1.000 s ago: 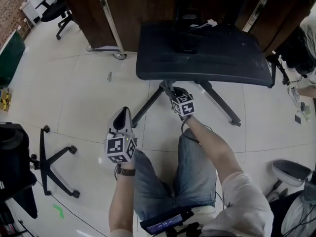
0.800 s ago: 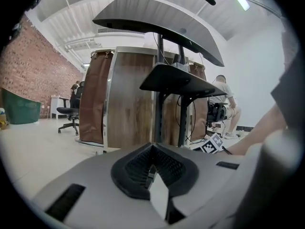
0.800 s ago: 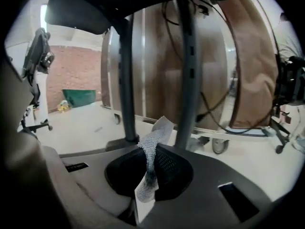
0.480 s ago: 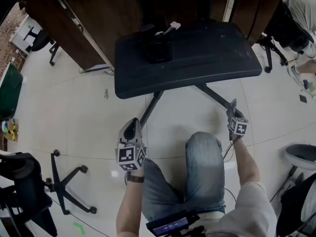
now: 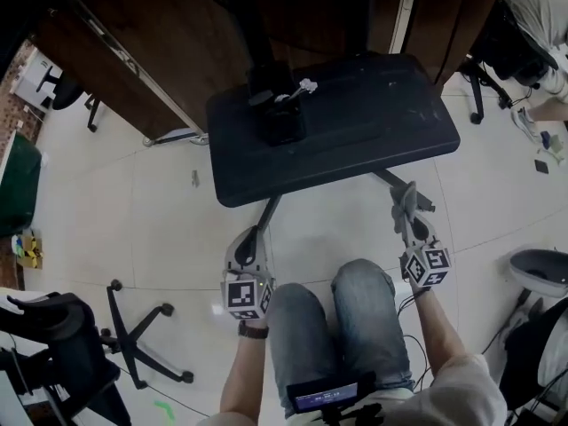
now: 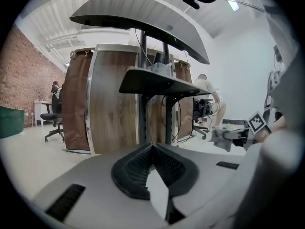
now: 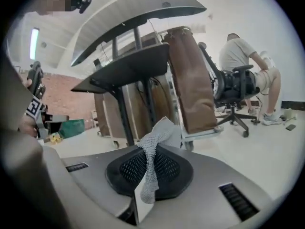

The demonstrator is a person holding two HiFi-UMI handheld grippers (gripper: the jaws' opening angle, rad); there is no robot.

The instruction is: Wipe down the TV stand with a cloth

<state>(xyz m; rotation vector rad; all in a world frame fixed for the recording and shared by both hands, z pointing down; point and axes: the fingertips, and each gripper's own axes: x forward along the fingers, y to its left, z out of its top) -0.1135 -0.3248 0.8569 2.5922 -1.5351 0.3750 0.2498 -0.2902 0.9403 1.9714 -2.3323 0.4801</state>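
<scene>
A pale tiled floor (image 5: 133,211) fills the near ground. Dark wood-panelled screens (image 5: 151,51) stand along the far side, the left one resting on a metal foot (image 5: 173,138). At the near left is a black chair (image 5: 53,327) with its star base (image 5: 142,344) beside it, and a green tape mark (image 5: 162,408) lies on the floor nearby. A green bin (image 5: 18,180) sits at the left edge with a small yellow item (image 5: 25,248) just near it. Another office chair (image 5: 71,96) stands far left, before a brick wall (image 6: 28,70). At the far right a person in a light shirt (image 7: 243,56) bends over a black office chair (image 7: 233,92). A grey rounded seat (image 5: 541,273) shows at the right edge.
</scene>
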